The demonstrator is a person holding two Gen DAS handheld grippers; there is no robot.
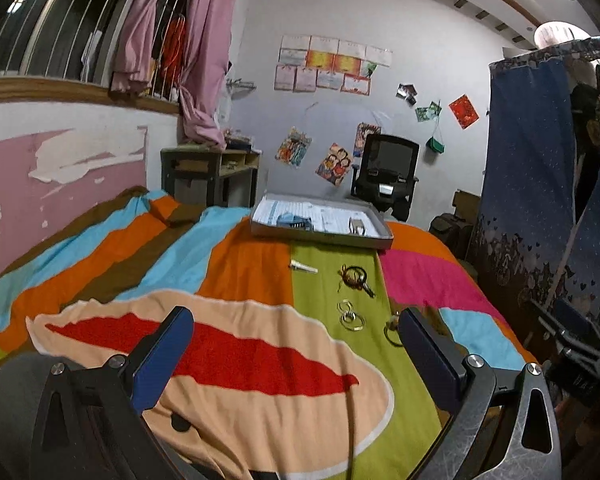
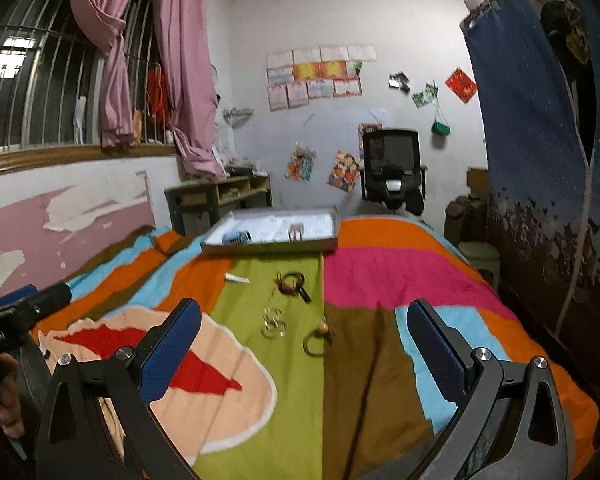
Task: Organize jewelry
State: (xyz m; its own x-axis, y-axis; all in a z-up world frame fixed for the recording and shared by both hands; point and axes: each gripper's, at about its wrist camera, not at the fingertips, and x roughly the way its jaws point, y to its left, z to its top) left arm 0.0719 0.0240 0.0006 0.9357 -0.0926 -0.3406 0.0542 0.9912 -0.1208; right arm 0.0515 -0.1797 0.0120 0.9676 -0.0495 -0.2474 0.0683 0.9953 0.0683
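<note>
Both grippers hovered over the bed w/ the striped blanket (image 1: 244, 264), nothing in either. Left gripper (image 1: 296, 334): jaws spread wide, empty. Right gripper (image 2: 304, 328): same, wide apart, empty.

Jewelry lay on the green stripe ahead of both: a pale hair clip (image 1: 303, 267) farthest left, a dark hair-tie bundle (image 1: 354, 276) to its right, clear rings (image 1: 350, 316) nearer, and a gold ring w/ a charm (image 2: 318, 338) nearest, by the left gripper's right finger. All apart from one another.

Flat tray (image 1: 384, 236) sat at the far end of the bed, holding a blue comb-like piece (image 1: 294, 221) and a small metal clip (image 1: 356, 226).

Writing: only a partial "Robot.AI" on the left tool's body in the right wrist view. Wall posters (image 1: 324, 64) too blurred to read.
</note>
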